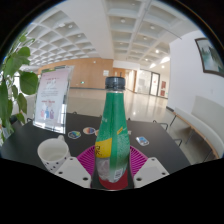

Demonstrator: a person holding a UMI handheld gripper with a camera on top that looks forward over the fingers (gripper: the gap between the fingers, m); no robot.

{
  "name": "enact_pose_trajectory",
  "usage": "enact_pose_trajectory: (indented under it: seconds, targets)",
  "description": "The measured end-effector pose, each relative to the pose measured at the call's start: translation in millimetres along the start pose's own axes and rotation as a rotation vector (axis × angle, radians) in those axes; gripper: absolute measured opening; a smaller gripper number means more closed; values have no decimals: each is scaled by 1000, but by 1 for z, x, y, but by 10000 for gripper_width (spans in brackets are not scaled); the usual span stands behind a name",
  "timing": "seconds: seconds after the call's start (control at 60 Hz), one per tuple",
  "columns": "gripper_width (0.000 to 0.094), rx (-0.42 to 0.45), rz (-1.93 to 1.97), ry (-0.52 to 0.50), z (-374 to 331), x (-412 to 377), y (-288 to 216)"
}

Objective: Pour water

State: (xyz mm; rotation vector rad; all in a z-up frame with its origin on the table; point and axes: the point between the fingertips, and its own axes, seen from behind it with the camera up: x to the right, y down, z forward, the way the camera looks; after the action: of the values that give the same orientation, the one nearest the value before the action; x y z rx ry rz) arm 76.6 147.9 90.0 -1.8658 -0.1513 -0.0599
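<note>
A green plastic bottle with a green cap and a yellow and red label stands upright between my fingers. My gripper is shut on the bottle, both pink pads pressing its lower body. A white paper cup stands on the dark table just left of the left finger. The bottle's base is hidden between the fingers.
Small round coasters lie on the table beyond the cup. A potted plant stands at the left, a sign board behind it. A white bench is at the right. A wide hall lies beyond.
</note>
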Motion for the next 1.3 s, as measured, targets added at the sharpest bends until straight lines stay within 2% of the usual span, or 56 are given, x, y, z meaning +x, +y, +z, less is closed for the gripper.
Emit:
enact_pose_trajectory:
  seconds: [0.1, 0.133, 0.167, 0.283, 0.35, 0.433, 0.483, 0.55, 0.617, 1.017, 1.183, 1.3]
  targets:
    - [429, -41, 51, -10, 7, 0, 31]
    - [428, -1, 52, -11, 8, 2, 26]
    - [430, -1, 54, -5, 7, 6, 29]
    - [525, 8, 68, -3, 6, 1, 32]
    - [613, -26, 65, 6, 5, 6, 37]
    - [873, -80, 68, 26, -7, 9, 46]
    - [839, -84, 55, 36, -20, 11, 44]
    - [868, -89, 37, 51, -43, 11, 41]
    - [854, -82, 23, 50, -71, 7, 34]
    - [858, -110, 4, 89, -293, -26, 48]
    - [855, -118, 15, 92, -347, -33, 58]
    - [856, -90, 9, 113, -370, -32, 52]
